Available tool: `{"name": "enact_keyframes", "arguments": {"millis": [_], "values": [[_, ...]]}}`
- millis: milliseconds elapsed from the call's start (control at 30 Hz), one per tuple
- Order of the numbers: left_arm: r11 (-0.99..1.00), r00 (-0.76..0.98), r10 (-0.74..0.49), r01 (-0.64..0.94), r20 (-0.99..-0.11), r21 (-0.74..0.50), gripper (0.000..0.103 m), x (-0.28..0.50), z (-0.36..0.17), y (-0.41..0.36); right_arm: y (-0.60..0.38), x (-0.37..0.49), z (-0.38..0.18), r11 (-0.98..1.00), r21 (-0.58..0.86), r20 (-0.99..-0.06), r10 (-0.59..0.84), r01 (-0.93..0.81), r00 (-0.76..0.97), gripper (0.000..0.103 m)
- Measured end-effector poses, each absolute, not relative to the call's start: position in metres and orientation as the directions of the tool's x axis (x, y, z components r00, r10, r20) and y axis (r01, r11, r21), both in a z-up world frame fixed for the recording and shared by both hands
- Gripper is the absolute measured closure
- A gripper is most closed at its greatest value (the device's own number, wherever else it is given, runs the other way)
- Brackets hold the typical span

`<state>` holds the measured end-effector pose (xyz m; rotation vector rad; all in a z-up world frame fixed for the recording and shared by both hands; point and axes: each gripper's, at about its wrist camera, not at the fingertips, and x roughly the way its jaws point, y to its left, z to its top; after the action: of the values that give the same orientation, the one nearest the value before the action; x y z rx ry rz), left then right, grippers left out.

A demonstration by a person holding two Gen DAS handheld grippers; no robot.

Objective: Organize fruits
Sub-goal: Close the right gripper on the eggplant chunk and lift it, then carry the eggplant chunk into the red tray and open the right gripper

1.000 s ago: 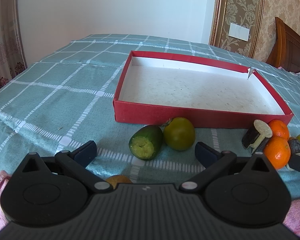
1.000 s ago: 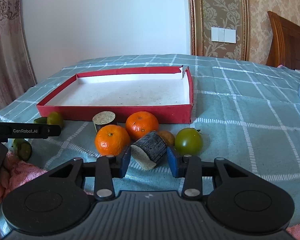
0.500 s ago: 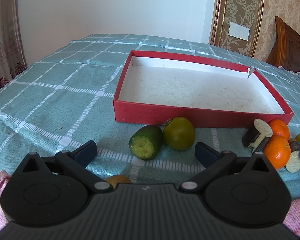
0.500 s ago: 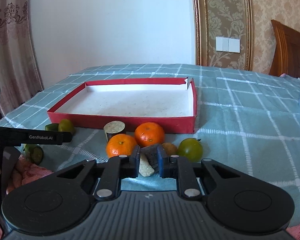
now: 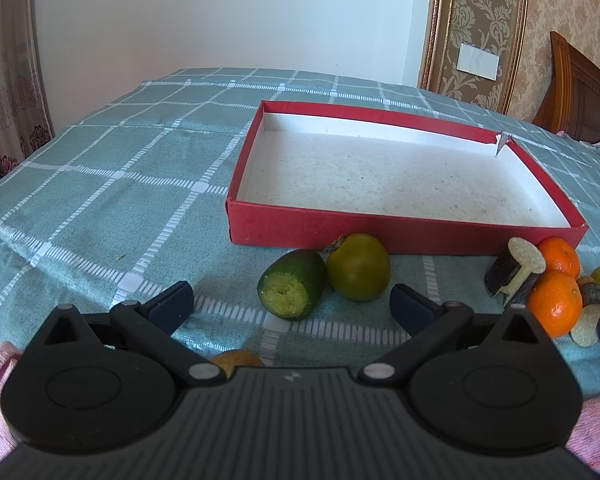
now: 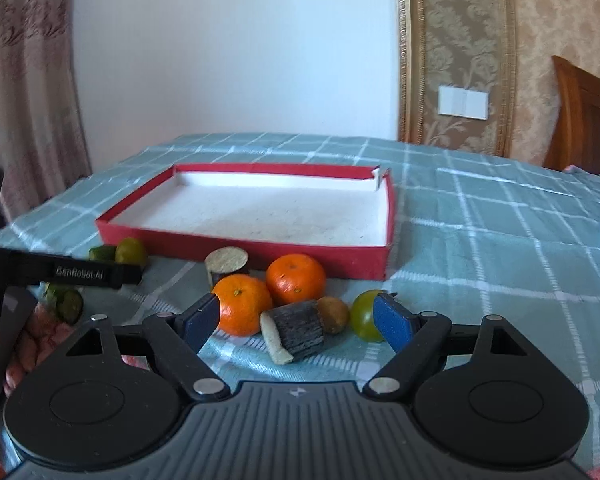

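Teal checked cloth point(image 5: 100, 184) covers the table under a white wall point(image 6: 236, 48); both grippers' fingers spread wide.

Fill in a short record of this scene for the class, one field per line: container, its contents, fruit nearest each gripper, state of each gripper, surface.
container: red box, shallow, white inside
contents: nothing in it
near left gripper: cut green fruit beside a green tomato
near right gripper: dark cut piece, two oranges, a second green tomato
left gripper: open, holding nothing
right gripper: open, holding nothing
surface: green checked cloth
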<state>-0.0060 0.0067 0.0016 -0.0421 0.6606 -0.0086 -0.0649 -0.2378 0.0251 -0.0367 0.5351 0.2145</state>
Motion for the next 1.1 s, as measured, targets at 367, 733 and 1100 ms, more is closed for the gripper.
{"name": "enact_keyframes", "arguments": {"millis": [367, 733, 1100], "values": [[0.999, 0.789, -0.021, -0.005, -0.614, -0.040, 0.000, -0.006, 0.002, 0.007, -0.244, -0.054, 0.013, 0.958, 0.047, -0.558, 0.259, -0.281, 0.788, 0.069], [0.999, 0.789, -0.020, -0.005, -0.614, -0.039, 0.000, -0.005, 0.002, 0.007, -0.244, -0.037, 0.057, 0.974, 0.047, -0.445, 0.218, -0.221, 0.868, 0.070], [0.999, 0.787, -0.016, -0.005, -0.616, -0.032, 0.000, -0.005, 0.001, 0.007, -0.251, 0.047, 0.028, 0.995, 0.021, -0.549, 0.090, -0.093, 0.831, 0.067]]}}
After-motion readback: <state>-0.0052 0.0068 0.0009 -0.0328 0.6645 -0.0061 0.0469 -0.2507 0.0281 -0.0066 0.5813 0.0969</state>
